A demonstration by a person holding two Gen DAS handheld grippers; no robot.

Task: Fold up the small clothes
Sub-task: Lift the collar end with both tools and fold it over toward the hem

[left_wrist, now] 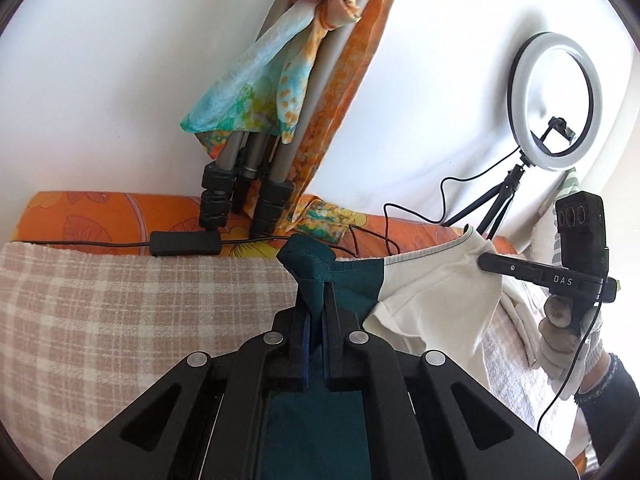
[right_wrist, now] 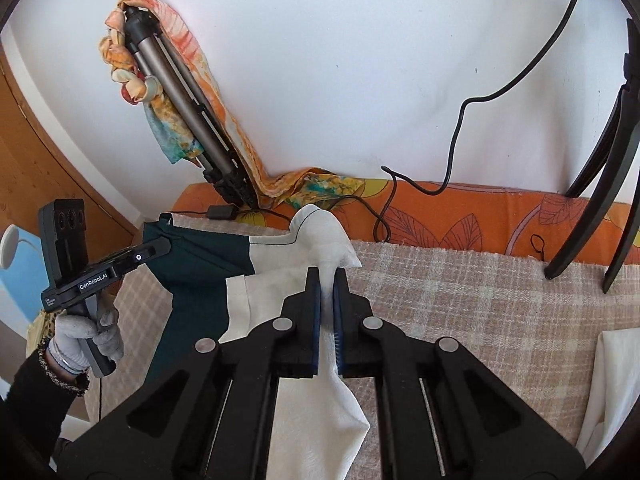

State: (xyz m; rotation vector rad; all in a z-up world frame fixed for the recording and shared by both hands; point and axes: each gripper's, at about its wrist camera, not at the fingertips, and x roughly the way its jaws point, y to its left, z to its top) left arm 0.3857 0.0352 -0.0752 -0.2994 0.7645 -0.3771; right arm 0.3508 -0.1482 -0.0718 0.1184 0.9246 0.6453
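A pink-and-cream checked blanket (left_wrist: 100, 300) covers the work surface below both grippers. The left gripper (left_wrist: 316, 292) has its jaws closed tight on the dark green end of a small two-tone garment (left_wrist: 352, 280), bunched cloth poking out past the fingertips. To its right, the garment's cream half (right_wrist: 280, 280) stretches across to the right gripper (right_wrist: 328, 280), likewise clamped on a pinch of cream fabric, so the piece hangs lifted between the two, above the blanket. A gloved left hand (right_wrist: 86, 336) and a gloved right hand (left_wrist: 560, 340) grip the handles. Beyond the grippers runs an orange floral cushion (right_wrist: 460, 212) with black cables (right_wrist: 452, 148). Farther off, a folded tripod (left_wrist: 260, 160) draped in a colourful scarf (left_wrist: 248, 88) leans against the white wall, and a ring light (left_wrist: 556, 96) stands right of the left gripper.
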